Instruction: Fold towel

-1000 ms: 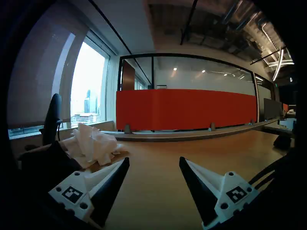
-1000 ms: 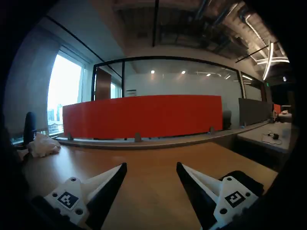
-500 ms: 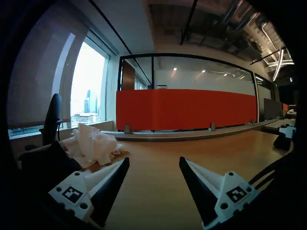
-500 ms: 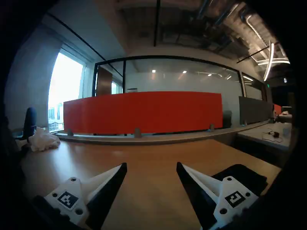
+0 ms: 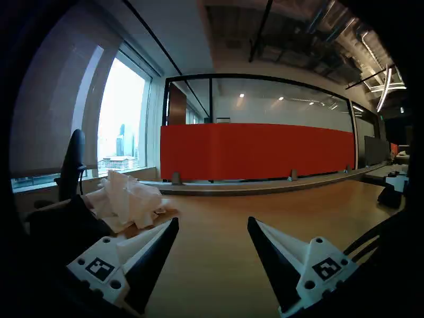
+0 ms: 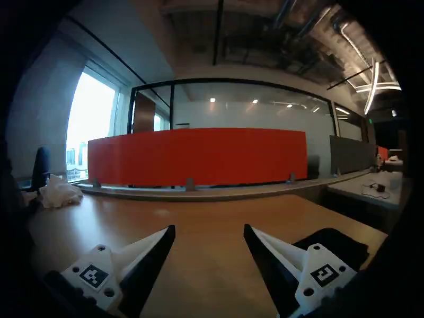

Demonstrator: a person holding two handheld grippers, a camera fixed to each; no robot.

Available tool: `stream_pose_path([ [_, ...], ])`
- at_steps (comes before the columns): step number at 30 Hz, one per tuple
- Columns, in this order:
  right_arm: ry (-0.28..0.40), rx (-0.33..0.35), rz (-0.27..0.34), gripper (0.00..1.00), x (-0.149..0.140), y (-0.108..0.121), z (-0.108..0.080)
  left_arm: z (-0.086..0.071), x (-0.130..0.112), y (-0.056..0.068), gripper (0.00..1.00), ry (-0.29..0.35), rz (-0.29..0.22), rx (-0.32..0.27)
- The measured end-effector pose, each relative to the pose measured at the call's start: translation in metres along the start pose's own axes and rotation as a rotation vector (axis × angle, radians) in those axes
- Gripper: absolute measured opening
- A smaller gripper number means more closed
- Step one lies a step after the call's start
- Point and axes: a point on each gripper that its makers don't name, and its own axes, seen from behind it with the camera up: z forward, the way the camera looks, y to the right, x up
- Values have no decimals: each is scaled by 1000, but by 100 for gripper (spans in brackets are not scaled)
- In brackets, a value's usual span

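A crumpled white towel [image 5: 126,200] lies in a heap on the wooden table [image 5: 222,233], left of and just beyond my left gripper [image 5: 213,223]. That gripper hangs low over the table, open, with nothing between its fingers. In the right gripper view the same towel [image 6: 59,193] sits far off at the table's left end. My right gripper [image 6: 209,231] is open too, low over bare wood, well away from the towel.
A red divider panel [image 5: 257,151] runs along the table's far edge. A black office chair [image 5: 71,167] stands at the left by the window. A dark cloth-like object [image 6: 336,244] lies by the right gripper's right finger. Another desk [image 6: 365,188] stands farther right.
The right gripper has risen slightly, so the dark object at its right shows more. The left gripper and towel have not moved.
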Motion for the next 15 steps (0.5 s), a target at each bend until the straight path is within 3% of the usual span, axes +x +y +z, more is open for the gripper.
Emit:
stream_pose_path([
  [15, 15, 2, -23, 100, 2, -6, -2, 0, 0, 0, 96, 0, 0, 0],
])
